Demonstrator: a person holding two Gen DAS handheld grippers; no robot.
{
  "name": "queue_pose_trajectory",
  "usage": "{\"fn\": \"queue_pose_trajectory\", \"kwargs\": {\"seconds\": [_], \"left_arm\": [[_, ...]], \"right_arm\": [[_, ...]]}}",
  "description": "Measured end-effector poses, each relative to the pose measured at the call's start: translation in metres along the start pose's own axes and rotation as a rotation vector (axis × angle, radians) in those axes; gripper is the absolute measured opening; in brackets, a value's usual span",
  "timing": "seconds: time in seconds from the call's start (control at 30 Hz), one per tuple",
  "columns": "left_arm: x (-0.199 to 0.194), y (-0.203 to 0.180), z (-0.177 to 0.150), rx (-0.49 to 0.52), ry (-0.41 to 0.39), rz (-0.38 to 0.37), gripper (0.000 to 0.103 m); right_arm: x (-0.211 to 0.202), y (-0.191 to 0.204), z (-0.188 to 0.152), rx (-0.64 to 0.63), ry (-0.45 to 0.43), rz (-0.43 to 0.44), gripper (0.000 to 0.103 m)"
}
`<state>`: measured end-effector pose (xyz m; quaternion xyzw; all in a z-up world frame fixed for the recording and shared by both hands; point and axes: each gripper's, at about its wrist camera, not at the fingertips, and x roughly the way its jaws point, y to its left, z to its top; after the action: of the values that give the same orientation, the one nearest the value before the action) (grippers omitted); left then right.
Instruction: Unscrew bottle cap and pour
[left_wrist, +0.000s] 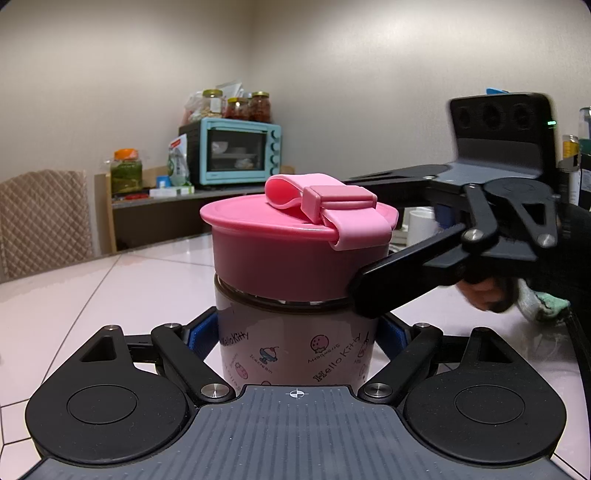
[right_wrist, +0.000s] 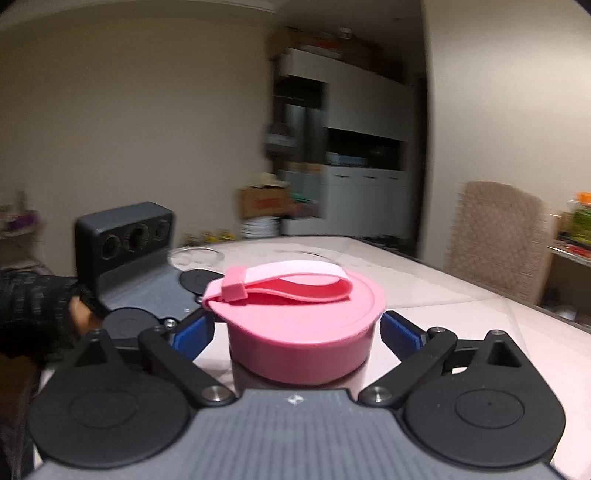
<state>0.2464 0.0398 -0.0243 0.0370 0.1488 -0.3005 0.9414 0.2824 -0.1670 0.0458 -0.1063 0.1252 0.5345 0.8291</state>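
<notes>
My left gripper (left_wrist: 297, 334) clamps the Hello Kitty bottle (left_wrist: 295, 350) upright on the table (left_wrist: 110, 295), while my right gripper (right_wrist: 297, 328) stands released beside the pink cap (right_wrist: 303, 325); a skewed regrip may slip.

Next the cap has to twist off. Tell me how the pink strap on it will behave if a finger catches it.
The strap is likely floppy: it lies in a loose curl on the cap. It looks like soft rubber, so probably grippy. Anchored at the rim, it should flex without coming off.
</notes>
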Motion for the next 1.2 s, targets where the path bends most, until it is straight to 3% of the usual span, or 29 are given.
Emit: {"fn": "queue_pose_trajectory", "kwargs": {"seconds": [0.23,0.5,0.9,1.2], "left_arm": [[0.0,0.001,0.0,0.0,0.0,0.0,0.089],[0.0,0.001,0.0,0.0,0.0,0.0,0.089],[0.0,0.002,0.0,-0.001,0.0,0.001,0.089],[0.001,0.004,0.001,-0.002,0.0,0.001,0.089]], "right_arm": [[-0.012,0.053,-0.005,0.079,-0.051,-0.33,0.101],[0.015,0.083,-0.006,0.122,-0.053,-0.521,0.101],[0.041,0.088,-0.013,0.189,-0.09,-0.623,0.098],[0.044,0.086,-0.013,0.209,-0.085,-0.628,0.085]]}}
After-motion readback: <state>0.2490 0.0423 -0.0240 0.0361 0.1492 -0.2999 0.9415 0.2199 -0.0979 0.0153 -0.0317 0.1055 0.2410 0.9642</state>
